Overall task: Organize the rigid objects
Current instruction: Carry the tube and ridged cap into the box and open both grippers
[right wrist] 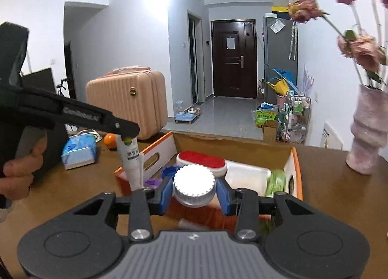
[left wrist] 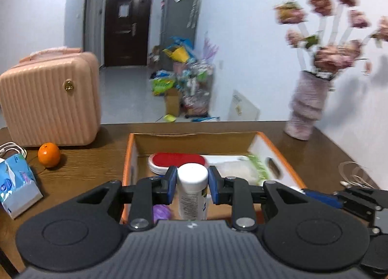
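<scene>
Left tool (left wrist: 191,183): clamped on an upright white tube (left wrist: 192,191), held above the cardboard box (left wrist: 143,143) | Right tool (right wrist: 195,190): clamped on a white ribbed-cap bottle (right wrist: 194,185), held over the same box | Box: set on the counter (left wrist: 84,169), red-topped container (left wrist: 178,159) and white tray (right wrist: 247,177) inside | Beside box: orange (left wrist: 49,154), tissue pack (left wrist: 17,182), pink case (left wrist: 48,99), vase (left wrist: 306,106).

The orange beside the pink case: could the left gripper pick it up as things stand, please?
Probably not yet. The left gripper is shut on a white bottle over the cardboard box, so its jaws are occupied. The orange itself lies uncovered on the table.
</scene>
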Demonstrator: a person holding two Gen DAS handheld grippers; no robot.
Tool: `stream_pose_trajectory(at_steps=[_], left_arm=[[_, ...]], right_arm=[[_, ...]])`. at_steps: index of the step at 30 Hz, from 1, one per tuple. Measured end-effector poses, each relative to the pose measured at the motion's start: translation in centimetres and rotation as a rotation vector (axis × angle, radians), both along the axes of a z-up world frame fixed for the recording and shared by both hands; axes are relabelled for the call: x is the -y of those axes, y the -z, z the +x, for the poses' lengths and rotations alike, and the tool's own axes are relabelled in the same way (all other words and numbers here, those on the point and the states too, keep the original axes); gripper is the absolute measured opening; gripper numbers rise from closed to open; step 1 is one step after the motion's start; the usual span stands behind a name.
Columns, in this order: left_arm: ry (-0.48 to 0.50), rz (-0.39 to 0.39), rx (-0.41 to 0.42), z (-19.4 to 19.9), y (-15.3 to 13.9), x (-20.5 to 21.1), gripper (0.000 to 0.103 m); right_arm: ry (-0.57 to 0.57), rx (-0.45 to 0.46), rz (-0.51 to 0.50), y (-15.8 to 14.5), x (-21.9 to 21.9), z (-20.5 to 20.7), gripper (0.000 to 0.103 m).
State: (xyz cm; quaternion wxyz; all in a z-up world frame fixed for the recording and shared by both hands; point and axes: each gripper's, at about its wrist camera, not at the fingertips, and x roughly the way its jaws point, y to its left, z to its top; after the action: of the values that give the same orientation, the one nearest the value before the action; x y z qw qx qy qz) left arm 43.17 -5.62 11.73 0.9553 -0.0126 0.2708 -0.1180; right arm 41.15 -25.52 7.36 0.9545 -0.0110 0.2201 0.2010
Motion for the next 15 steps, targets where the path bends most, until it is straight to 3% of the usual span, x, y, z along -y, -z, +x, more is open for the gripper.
stream_pose_trajectory(at_steps=[4,9,15], left_arm=[[-0.041,0.006,-0.059,5.4,1.1,-0.9,0.027],[-0.032,-0.001,-0.184,10.7,3.9,-1.3,0.027],[-0.027,0.067,-0.270,15.3,7.9,0.0,0.028]], right_arm=[[0.009,-0.046,-0.025,0.8,-0.9,5.4,0.039],[-0.008,-0.146,-0.088,3.9,-3.0,11.3,0.039],[-0.017,-0.216,-0.137,7.0,-4.7,14.4,0.039]])
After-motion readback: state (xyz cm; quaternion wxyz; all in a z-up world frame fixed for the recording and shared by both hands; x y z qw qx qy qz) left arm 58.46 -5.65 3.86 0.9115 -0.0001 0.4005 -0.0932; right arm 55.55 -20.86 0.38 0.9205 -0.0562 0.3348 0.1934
